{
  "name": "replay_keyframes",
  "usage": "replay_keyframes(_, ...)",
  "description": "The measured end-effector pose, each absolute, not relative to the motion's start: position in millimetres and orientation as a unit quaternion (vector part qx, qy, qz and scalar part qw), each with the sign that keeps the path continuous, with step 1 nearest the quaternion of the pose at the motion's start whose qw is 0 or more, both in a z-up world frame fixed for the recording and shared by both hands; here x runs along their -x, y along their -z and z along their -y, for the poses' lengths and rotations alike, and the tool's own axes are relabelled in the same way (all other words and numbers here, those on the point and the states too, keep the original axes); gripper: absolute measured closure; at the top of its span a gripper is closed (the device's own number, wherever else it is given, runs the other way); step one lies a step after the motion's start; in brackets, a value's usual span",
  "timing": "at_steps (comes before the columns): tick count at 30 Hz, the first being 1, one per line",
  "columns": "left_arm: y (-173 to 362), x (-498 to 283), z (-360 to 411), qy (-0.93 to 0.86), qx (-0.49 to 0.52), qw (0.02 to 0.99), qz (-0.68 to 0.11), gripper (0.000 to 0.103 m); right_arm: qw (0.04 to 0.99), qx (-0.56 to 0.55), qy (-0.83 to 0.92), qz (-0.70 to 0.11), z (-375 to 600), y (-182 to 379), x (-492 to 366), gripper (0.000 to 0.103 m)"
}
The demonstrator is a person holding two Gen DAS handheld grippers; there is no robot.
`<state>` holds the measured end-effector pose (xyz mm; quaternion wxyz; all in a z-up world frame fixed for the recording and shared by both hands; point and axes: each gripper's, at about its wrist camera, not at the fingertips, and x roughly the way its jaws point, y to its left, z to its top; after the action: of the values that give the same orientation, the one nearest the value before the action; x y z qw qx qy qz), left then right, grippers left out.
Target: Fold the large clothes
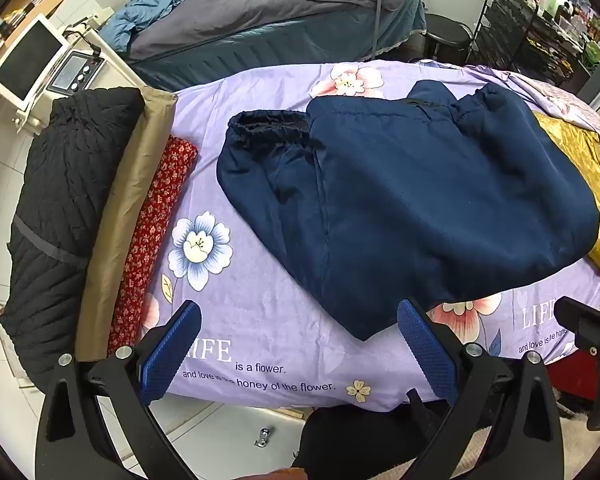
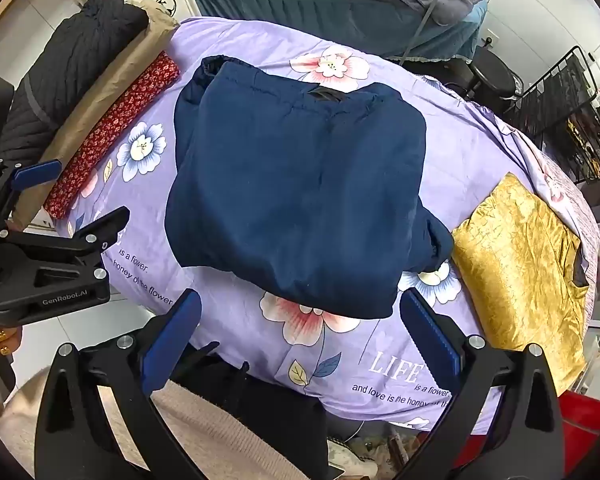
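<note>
The navy jacket [image 2: 296, 192] lies folded into a thick block on the bed [image 2: 472, 160], which is covered with a purple flowered sheet. In the right wrist view it fills the middle of the frame, directly ahead of the right gripper [image 2: 300, 336]. Its near edge sits just past the fingers [image 2: 172, 344], which are spread wide and hold nothing. Its elastic hem lies toward the top of the frame, so the long axis runs away from the camera.

In the left wrist view the jacket [image 1: 420, 200] sits right of centre. A sleeve with a gathered cuff [image 1: 268, 124] spills out to the left of the block. The left gripper [image 1: 300, 344] is also spread and empty, hovering over the near edge of the bed, with the jacket's near corner between its fingers [image 1: 428, 348] and a little beyond them.

Both grippers look about equally near, the right one more squarely lined up with the block; the loose sleeve lies on the left gripper's side.

No containers are in sight. A yellow garment [image 2: 520, 272] lies at the right of the frame, just beside the jacket. Rolled dark, tan and red fabrics [image 2: 100, 120] line the upper left edge of the bed.
</note>
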<state>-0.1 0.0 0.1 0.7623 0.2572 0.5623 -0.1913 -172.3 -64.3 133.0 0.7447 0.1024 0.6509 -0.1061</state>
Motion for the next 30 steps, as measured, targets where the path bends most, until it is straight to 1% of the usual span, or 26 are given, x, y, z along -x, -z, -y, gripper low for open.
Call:
replay_keyframes(14,-3.0,3.0,-0.4,0.188,-0.257,0.762,-0.564,0.007,0.743,-0.100,0.106,-0.653,62.7,-128.8,175.4,0.005)
replay_keyframes(30,5.6,-1.0,-1.4,0.190,-0.253,0.755,-0.574,0.007,0.742,-0.104,0.100,-0.655,62.6,-127.8,177.6,0.005)
